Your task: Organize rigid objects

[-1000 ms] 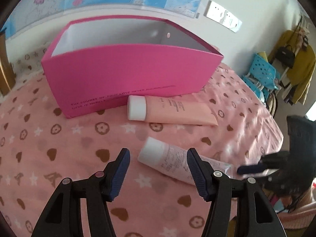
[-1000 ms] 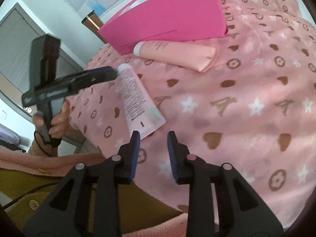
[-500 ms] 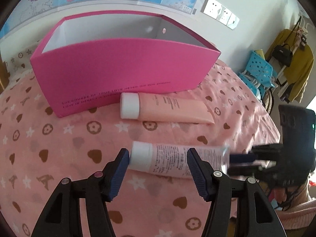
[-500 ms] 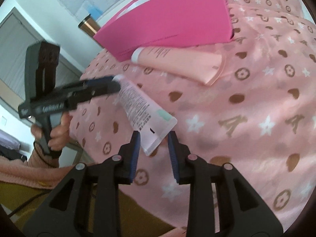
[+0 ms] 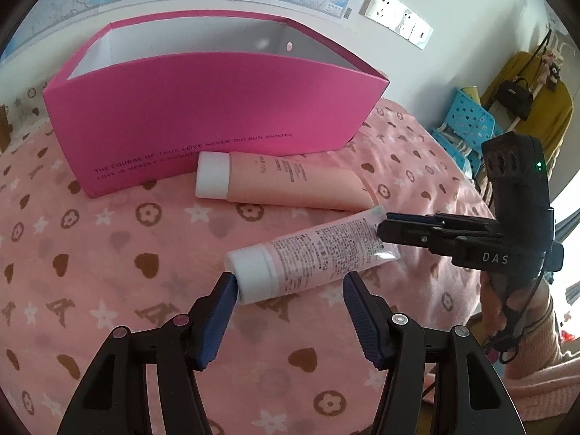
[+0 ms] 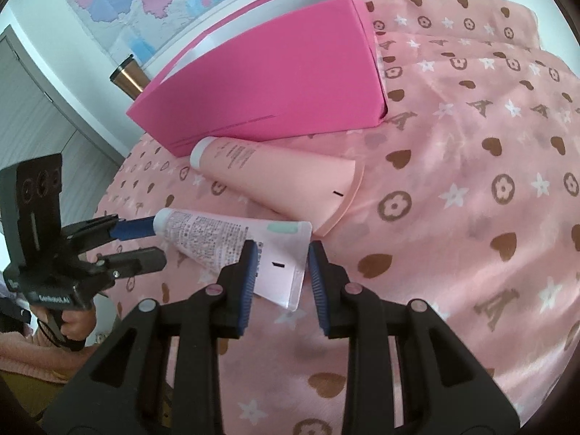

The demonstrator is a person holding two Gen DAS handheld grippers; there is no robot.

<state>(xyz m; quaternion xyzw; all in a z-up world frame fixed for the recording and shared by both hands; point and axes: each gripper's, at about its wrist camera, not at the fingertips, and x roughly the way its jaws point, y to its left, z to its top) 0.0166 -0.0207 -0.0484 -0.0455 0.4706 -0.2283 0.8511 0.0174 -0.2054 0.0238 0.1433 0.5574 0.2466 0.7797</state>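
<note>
Since a second ago the printed tube (image 5: 319, 253) has swung round on the blanket (image 5: 108, 253): then it lay with its cap toward the left gripper and its flat end off to the side, and now its crimped end sits between the right gripper's fingers while its white cap (image 5: 252, 275) rests against the left gripper's near pad. The right gripper (image 6: 282, 272) has come in from the bed's edge to straddle that flat end.

The left gripper (image 5: 290, 297) points steeply down at the bedding, its jaws standing well apart. The left blue pad (image 5: 221, 311) touches the side of the cap; the other pad is clear of the tube. Nothing is clamped.

The right gripper also tilts steeply downward. Its jaws are narrowly apart with the crimped tail of the tube between them, and a sliver of blanket shows between the tail and the right-side pad (image 6: 319, 282), so the pads do not appear to press on it. In the left wrist view its fingers reach in level from the right, over the tube's flat end, and a hand (image 5: 496, 301) grips the handle below.

The peach tube (image 5: 286, 185) lies just beyond the printed one, cap to the left, close along the front wall of the open pink box (image 5: 217, 108). A hand (image 6: 76, 322) holds the left gripper's handle at the bed's edge.
</note>
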